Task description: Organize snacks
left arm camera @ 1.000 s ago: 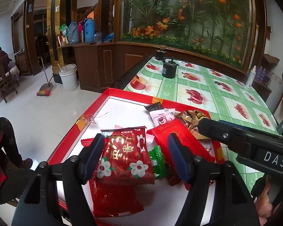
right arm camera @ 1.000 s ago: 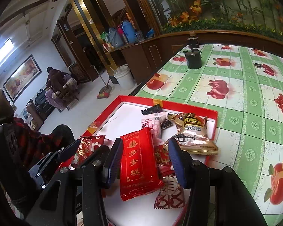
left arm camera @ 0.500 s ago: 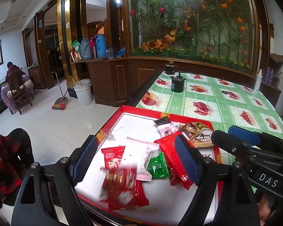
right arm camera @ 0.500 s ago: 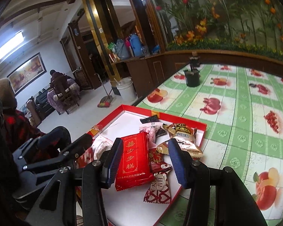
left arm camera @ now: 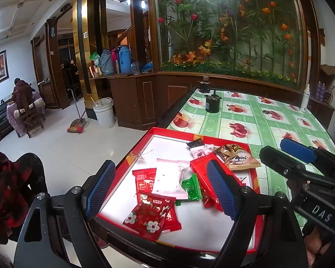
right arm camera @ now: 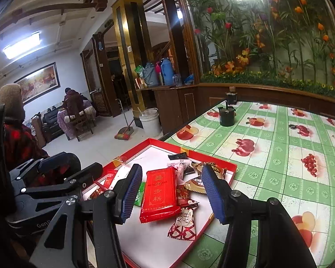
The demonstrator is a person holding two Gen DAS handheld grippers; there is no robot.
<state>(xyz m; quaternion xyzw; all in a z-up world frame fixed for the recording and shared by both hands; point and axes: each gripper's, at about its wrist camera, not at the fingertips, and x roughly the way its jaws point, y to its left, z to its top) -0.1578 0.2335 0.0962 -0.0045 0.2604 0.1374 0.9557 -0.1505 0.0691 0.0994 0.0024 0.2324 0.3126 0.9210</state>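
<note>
Only right wrist shows heart-patterned packet [right arm camera: 183, 227] overhanging tray [right arm camera: 221, 164].

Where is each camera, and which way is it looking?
Left wrist: on the left gripper, looking over the red tray of snacks; the right gripper shows.
Right wrist: on the right gripper, above the big red packet; the left gripper shows.
Shared: tray, packet.

Both wrist views look forward and slightly down, from close above the near edge of the red tray [left arm camera: 254, 183] [right arm camera: 231, 172]. The left view sits left of the right view; both share the tray.
</note>
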